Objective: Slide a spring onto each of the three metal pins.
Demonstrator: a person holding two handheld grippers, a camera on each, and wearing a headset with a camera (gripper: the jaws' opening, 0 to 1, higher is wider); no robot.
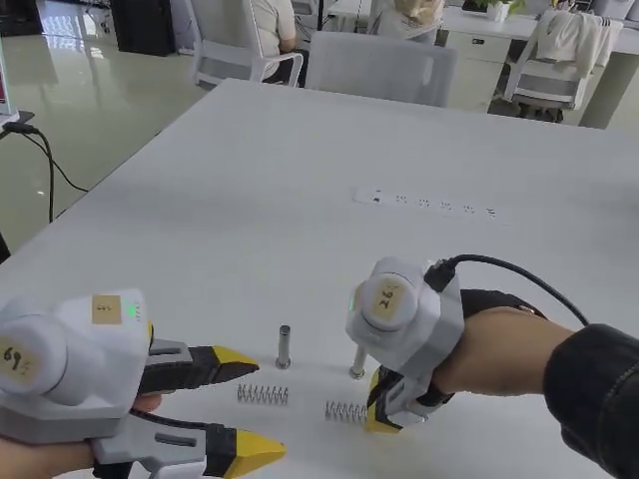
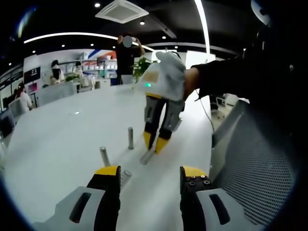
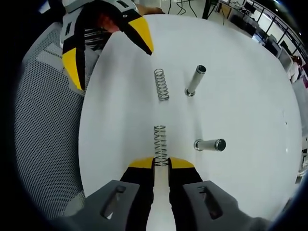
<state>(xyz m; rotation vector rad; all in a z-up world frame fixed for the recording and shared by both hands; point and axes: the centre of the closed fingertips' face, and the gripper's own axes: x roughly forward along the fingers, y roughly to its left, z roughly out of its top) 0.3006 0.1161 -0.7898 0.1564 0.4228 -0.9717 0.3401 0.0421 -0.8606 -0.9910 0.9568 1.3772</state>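
**A:** Bench (image 1: pixel 300 180) first: what's near its front edge?
**B:** Two upright, the left pin (image 1: pixel 284 346) and the right pin (image 1: pixel 357 363), with both springs flat in front of them.
**A:** Right gripper (image 1: pixel 382 414)?
**B:** Jaws narrow, pinching the end of the right spring (image 1: pixel 344 410).
**A:** Left gripper (image 1: pixel 255 406)?
**B:** Gaping wide, holding nothing, with the left spring (image 1: pixel 263 394) just off its tips.

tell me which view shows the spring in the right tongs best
The right gripper view: the spring runs out from the right tongs, coils clear. The head view shows it partly hidden; the left gripper view, small and blurred.
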